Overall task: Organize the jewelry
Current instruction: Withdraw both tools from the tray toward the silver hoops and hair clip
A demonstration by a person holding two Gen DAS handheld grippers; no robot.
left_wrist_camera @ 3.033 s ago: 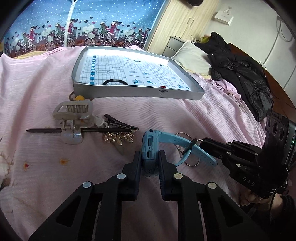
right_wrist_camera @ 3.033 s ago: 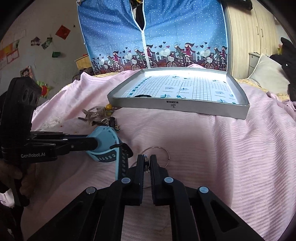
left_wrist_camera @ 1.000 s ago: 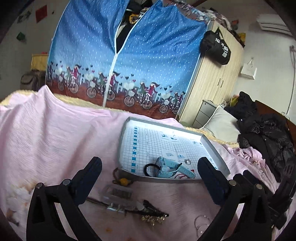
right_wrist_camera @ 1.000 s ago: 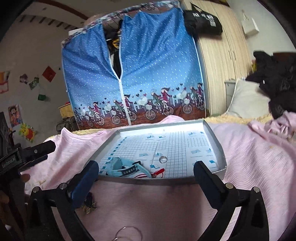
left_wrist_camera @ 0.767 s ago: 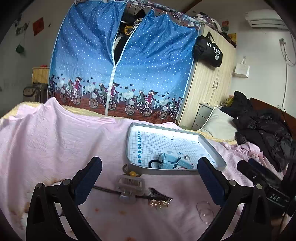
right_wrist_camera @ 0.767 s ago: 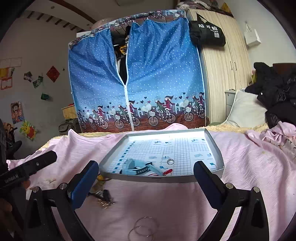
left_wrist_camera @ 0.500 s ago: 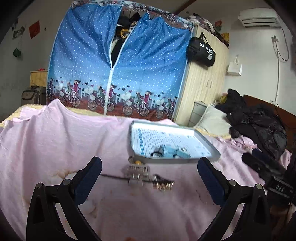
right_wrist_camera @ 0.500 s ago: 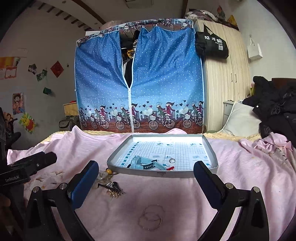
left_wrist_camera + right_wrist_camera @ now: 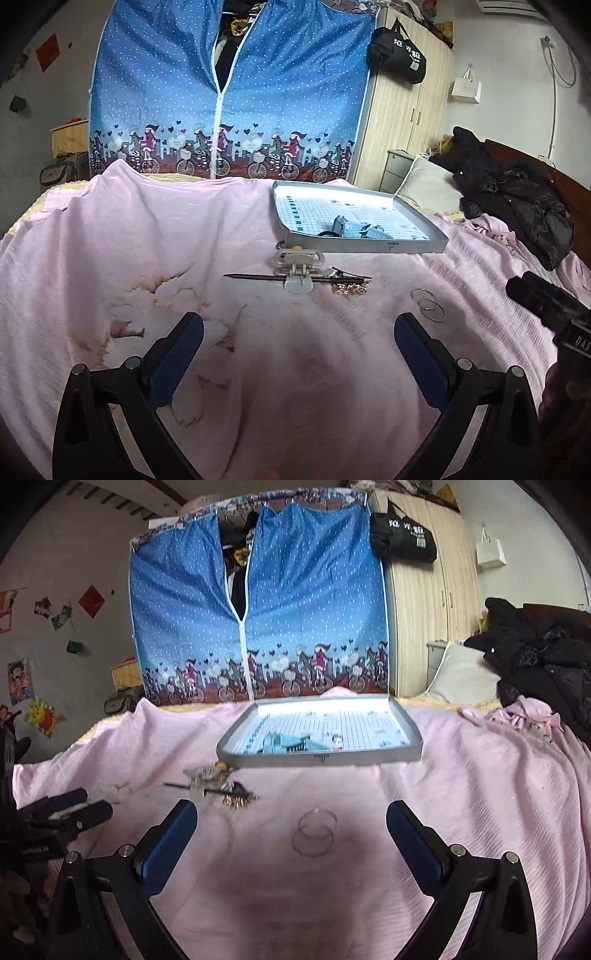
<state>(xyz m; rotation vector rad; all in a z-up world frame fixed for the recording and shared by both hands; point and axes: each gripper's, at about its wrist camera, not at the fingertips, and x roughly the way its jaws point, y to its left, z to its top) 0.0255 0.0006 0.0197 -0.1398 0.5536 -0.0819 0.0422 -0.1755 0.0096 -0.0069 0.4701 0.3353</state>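
My left gripper (image 9: pixel 297 347) is wide open and holds nothing, low over the pink bedspread. My right gripper (image 9: pixel 291 838) is open just as wide and also holds nothing. The grey tray (image 9: pixel 369 248) with grid paper sits further back on the bed. In it lie the light blue watch (image 9: pixel 351 227), a black hair tie and a small ring (image 9: pixel 337 738). On the bedspread in front of the tray lie a clear hair clip (image 9: pixel 300 271), a dark hair stick (image 9: pixel 255 276), a gold trinket (image 9: pixel 351 290) and two thin hoops (image 9: pixel 316 830).
A blue zip wardrobe (image 9: pixel 229 92) stands behind the bed, with a wooden cupboard (image 9: pixel 406 110) to its right. A pillow (image 9: pixel 424 184) and black jackets (image 9: pixel 517 199) lie on the bed's right side. The fingers (image 9: pixel 543 304) of the other gripper show at the right edge.
Three seconds ago my left gripper was shut on the blue watch. The watch now lies in the tray. Both grippers have opened wide and drawn back from the tray over the last second.
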